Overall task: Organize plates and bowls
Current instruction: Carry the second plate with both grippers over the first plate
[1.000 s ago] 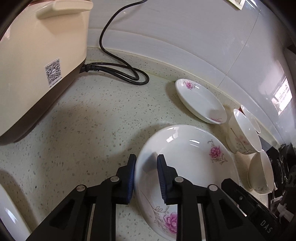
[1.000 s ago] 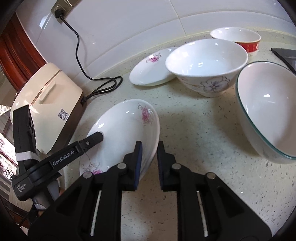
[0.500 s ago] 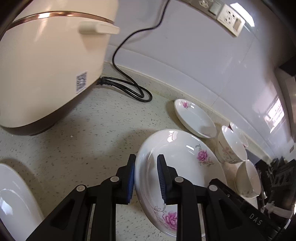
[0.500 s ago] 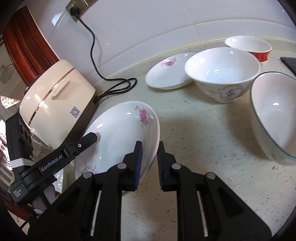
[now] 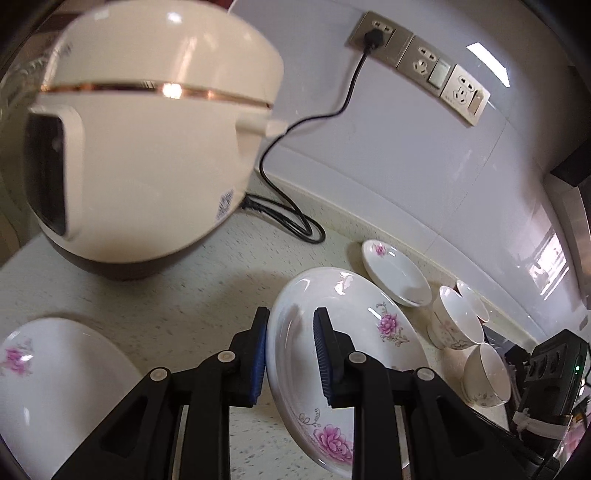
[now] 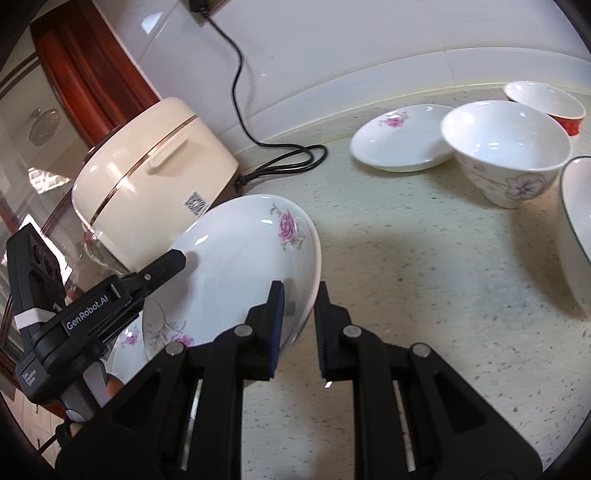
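Both grippers, left gripper (image 5: 290, 345) and right gripper (image 6: 298, 317), clamped narrowly on opposite rims of large floral plate (image 6: 236, 269), raised tilted above speckled counter (image 6: 424, 280), near rice cooker (image 6: 147, 184).

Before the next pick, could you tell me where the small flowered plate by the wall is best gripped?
Grip the small flowered plate at its raised near rim, coming in low from the open counter side. It lies flat and shallow; the wall backs it and the white bowl crowds its right edge.

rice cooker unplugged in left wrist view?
No, the rice cooker has its black cord running up the wall to a plug seated in the wall outlet.
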